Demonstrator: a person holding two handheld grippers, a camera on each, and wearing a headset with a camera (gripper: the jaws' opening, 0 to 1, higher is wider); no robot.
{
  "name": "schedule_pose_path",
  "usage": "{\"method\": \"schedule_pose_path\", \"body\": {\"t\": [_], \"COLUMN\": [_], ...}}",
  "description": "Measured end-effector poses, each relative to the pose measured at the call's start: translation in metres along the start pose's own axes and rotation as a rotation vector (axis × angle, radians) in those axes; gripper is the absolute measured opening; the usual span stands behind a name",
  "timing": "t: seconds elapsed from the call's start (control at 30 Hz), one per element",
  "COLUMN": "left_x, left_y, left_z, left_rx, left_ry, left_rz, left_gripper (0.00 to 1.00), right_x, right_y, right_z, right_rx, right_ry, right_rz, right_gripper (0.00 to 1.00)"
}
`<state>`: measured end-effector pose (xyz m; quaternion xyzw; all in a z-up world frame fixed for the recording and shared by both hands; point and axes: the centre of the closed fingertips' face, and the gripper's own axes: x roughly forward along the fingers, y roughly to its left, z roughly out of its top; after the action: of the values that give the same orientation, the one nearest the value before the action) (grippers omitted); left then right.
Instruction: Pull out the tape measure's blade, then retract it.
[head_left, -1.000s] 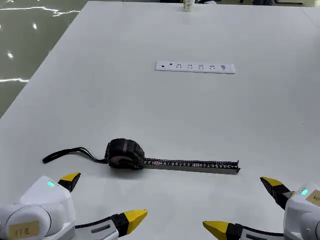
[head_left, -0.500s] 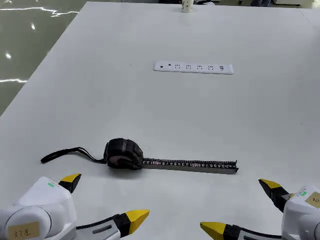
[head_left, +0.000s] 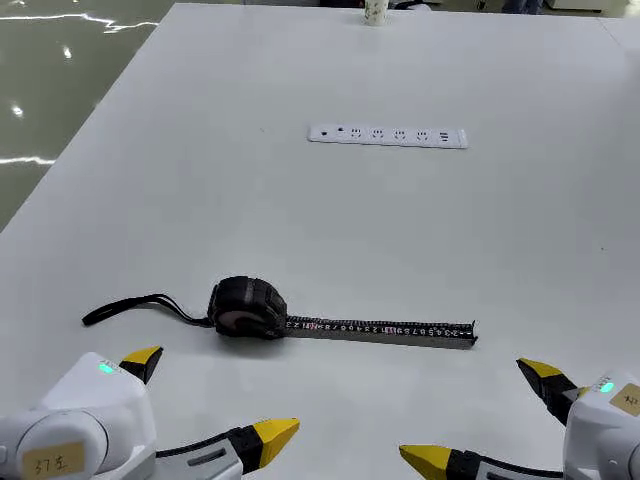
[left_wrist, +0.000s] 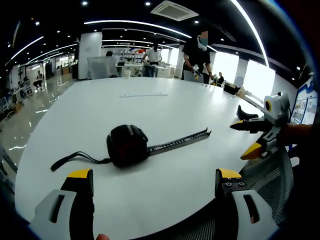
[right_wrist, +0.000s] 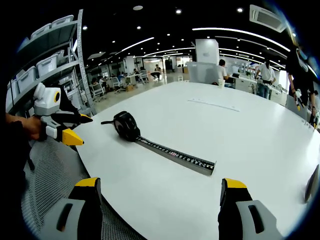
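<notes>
A black tape measure (head_left: 248, 307) lies on the white table (head_left: 330, 220), its dark blade (head_left: 380, 331) drawn out to the right and its wrist strap (head_left: 130, 308) trailing left. In the left gripper view the case (left_wrist: 127, 145) sits ahead between the jaws, apart from them. My left gripper (head_left: 207, 403) hovers open at the near left edge, holding nothing. My right gripper (head_left: 482, 412) hovers open at the near right, just short of the blade's end (right_wrist: 209, 166). The tape's case (right_wrist: 126, 125) lies further off in the right gripper view.
A white power strip (head_left: 387, 135) lies further back on the table. A small white cup (head_left: 376, 11) stands at the far edge. Several people stand beyond the table (left_wrist: 196, 52). Shiny floor (head_left: 50, 80) lies to the left.
Nothing on the table has moved. Both grippers have stayed open near the front edge, with only slight drift.
</notes>
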<state>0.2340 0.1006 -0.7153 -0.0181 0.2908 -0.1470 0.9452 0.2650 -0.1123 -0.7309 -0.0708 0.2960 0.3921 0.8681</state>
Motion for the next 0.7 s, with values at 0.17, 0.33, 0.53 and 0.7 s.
{"method": "schedule_pose_path", "body": {"t": [0.17, 0.33, 0.53, 0.7], "left_x": [0.002, 0.005, 0.009, 0.013], "left_y": [0.002, 0.005, 0.007, 0.009], "left_z": [0.000, 0.001, 0.005, 0.006], "left_rx": [0.003, 0.005, 0.013, 0.016], "left_ry": [0.009, 0.016, 0.020, 0.030], "left_rz": [0.008, 0.014, 0.020, 0.018], "left_gripper": [0.99, 0.99, 0.99, 0.99], "right_x": [0.001, 0.001, 0.003, 0.005], "right_y": [0.001, 0.001, 0.000, -0.003], "right_z": [-0.001, 0.000, 0.001, 0.001], "right_rx": [-0.006, -0.009, -0.015, -0.022], "right_ry": [0.011, 0.013, 0.016, 0.024], "right_rz": [0.006, 0.017, 0.031, 0.039], "right_gripper": [0.99, 0.99, 0.99, 0.99]}}
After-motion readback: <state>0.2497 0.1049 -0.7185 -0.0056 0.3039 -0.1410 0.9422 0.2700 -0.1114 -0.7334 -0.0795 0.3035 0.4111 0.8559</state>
